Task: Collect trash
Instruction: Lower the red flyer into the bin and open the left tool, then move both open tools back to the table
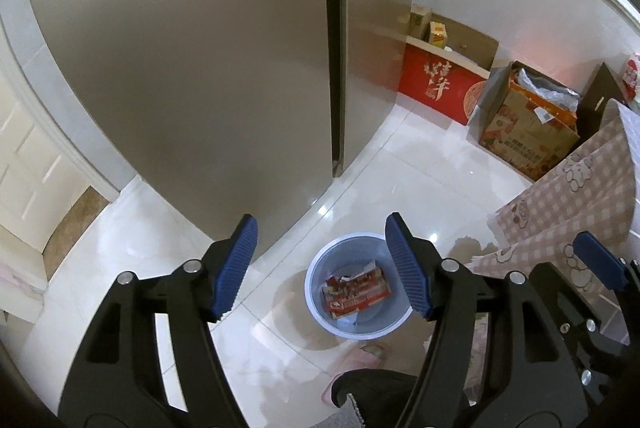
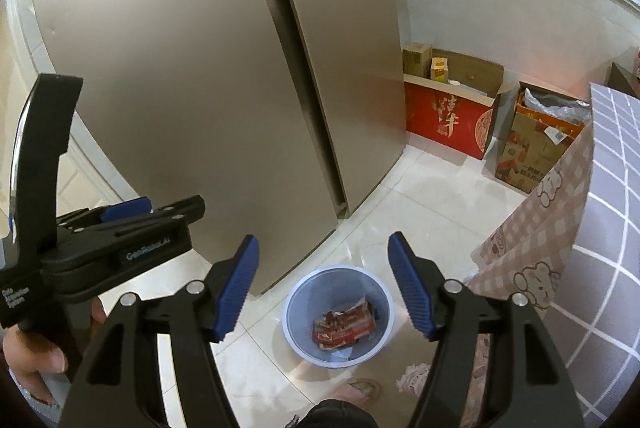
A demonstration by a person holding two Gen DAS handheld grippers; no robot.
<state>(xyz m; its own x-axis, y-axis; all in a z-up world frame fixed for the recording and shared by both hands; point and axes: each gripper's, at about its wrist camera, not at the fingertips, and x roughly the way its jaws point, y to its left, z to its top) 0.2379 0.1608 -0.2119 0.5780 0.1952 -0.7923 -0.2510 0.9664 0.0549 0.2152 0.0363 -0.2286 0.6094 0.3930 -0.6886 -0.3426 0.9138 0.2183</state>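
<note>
A pale blue bin [image 1: 320, 312] stands on the white tile floor below both grippers, with red and white crumpled wrappers [image 1: 354, 290] lying inside it. High above it my left gripper [image 1: 322, 268] is open, its blue pads [image 1: 236, 268] wide apart with nothing between them. In the right wrist view the same bin [image 2: 298, 328] holds the wrappers [image 2: 346, 324]. Above it my right gripper [image 2: 324, 288] is open and empty too. The left gripper's black body [image 2: 120, 240] shows at that view's left edge, held by a hand [image 2: 36, 356].
A tall beige fridge [image 1: 200, 68] rises right behind the bin. A table with a pink checked cloth [image 2: 532, 240] hangs at the right. Red and brown cardboard boxes [image 1: 440, 84] line the far wall under a window. A pink-slippered foot [image 1: 356, 368] stands beside the bin.
</note>
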